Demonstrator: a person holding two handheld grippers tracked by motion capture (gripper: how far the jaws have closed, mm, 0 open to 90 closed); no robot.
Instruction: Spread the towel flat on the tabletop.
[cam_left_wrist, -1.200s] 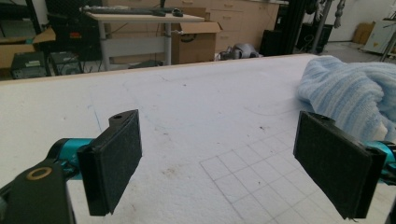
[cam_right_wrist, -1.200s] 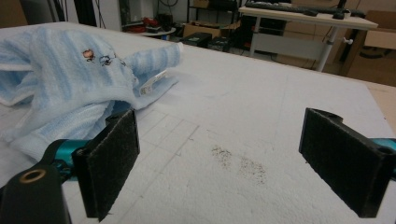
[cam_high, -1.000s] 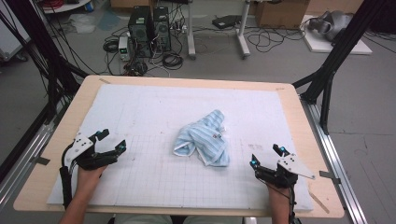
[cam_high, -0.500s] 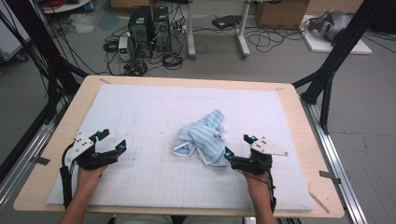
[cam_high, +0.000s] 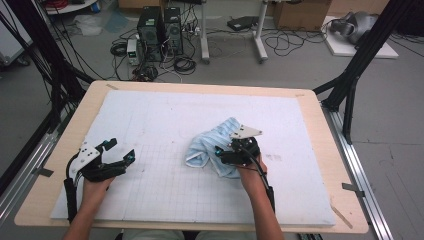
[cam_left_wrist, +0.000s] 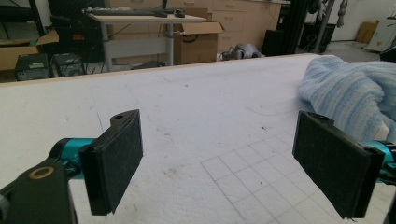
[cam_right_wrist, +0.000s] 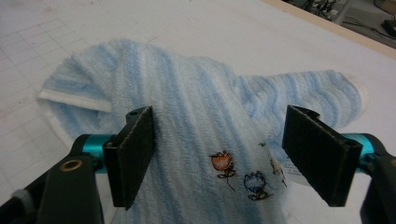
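Observation:
A crumpled light-blue striped towel (cam_high: 207, 145) lies mid-table on the white mat (cam_high: 175, 115). In the right gripper view its cloth (cam_right_wrist: 201, 102) shows small embroidered flowers. My right gripper (cam_high: 220, 154) hovers at the towel's right end. Its jaws (cam_right_wrist: 229, 158) have just been closing and stand apart astride the cloth, the pads not pressing on it. My left gripper (cam_high: 121, 149) rests at the mat's front left, open with nothing between its pads (cam_left_wrist: 233, 163). From there the towel (cam_left_wrist: 350, 93) lies off to the right.
The mat, gridded in its near half, covers a wooden table (cam_high: 310, 100). Black frame posts (cam_high: 350, 85) rise at the table's corners. Computers and cables (cam_high: 160, 30) sit on the floor beyond the far edge.
My right gripper has travelled left from the mat's front right corner to the towel and its jaws have narrowed a little. The left gripper has stayed put.

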